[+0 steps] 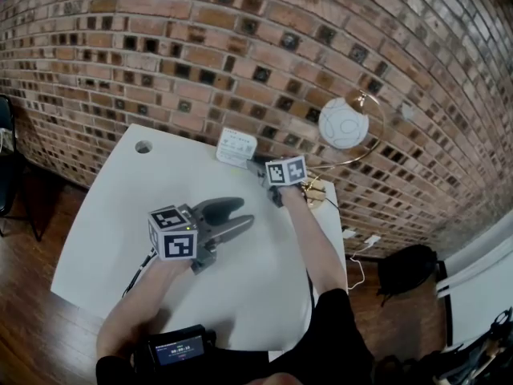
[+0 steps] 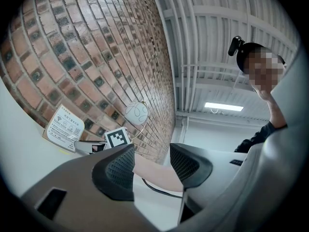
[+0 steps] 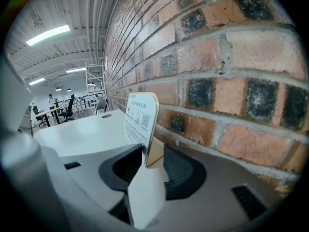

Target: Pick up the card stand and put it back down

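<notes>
Brick wall (image 1: pixel 240 38) runs close behind the white worktop (image 1: pixel 120 215), and the card stand (image 1: pixel 236 147) sits at the far edge, just in front of the bricks, its printed face turned out towards the room so it can be read. That placing leaves little space behind it, so I bring my right claw (image 1: pixel 260 171) in from the stand's end and low to the worktop. In the right gripper view the card stand (image 3: pixel 142 122) shows edge-on, its golden rim standing between my jaws. The right claw (image 3: pixel 152 153) is spread wide, one dark ribbed pad on each side of the thin panel, and I see a gap on both sides, so I judge that nothing is gripped yet and the stand's weight is on the worktop. I hold the jaws this wide to slip round the panel without knocking it; a nudge could tip it against the bricks. My left claw (image 1: pixel 240 215) hangs lower down over the middle of the worktop, well apart from the stand, because this job needs only one grip. Its jaws (image 2: pixel 152 170) are also parted with nothing in them; through the gap I see only my own forearm and a dark cable (image 2: pixel 159 190). A white globe lamp (image 1: pixel 343 123) stands to the right by the wall, clear of my reach.
</notes>
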Demonstrator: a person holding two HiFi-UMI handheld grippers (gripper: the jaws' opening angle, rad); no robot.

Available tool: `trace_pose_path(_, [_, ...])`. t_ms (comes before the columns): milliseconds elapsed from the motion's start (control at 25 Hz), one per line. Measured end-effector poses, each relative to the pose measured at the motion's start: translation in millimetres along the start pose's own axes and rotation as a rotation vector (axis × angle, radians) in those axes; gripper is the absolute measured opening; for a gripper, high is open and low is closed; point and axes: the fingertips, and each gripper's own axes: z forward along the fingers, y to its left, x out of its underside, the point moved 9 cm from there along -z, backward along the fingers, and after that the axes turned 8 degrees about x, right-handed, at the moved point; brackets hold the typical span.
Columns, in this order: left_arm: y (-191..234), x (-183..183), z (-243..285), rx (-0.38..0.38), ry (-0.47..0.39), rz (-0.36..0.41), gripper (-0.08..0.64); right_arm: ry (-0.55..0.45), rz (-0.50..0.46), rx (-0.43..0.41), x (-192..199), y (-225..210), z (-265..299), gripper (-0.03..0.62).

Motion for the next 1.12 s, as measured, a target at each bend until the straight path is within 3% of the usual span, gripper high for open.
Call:
trace_pose_path(320, [2,-1,-3,-0.012,0.000,0.004,0.224,-0.076,0.090,0.003,-2,8,-42,0.170])
trace_pose_path(560, [-4,-4,-2,0.008,0.001,0.021,0.224,-0.284,0.133,-0.221,-14,56,-110,0.112])
trace_pose_path(720, [-15,-9,0,0.028,0.003,0.051,0.224,-0.409,0.081,-0.355,-25,99,-160,0.099])
trace_pose_path(1120, [-59,-34,-1,0.035,0.026,0.151,0.224,-0.516,0.036,-0.358,-22,143,-240,0.086])
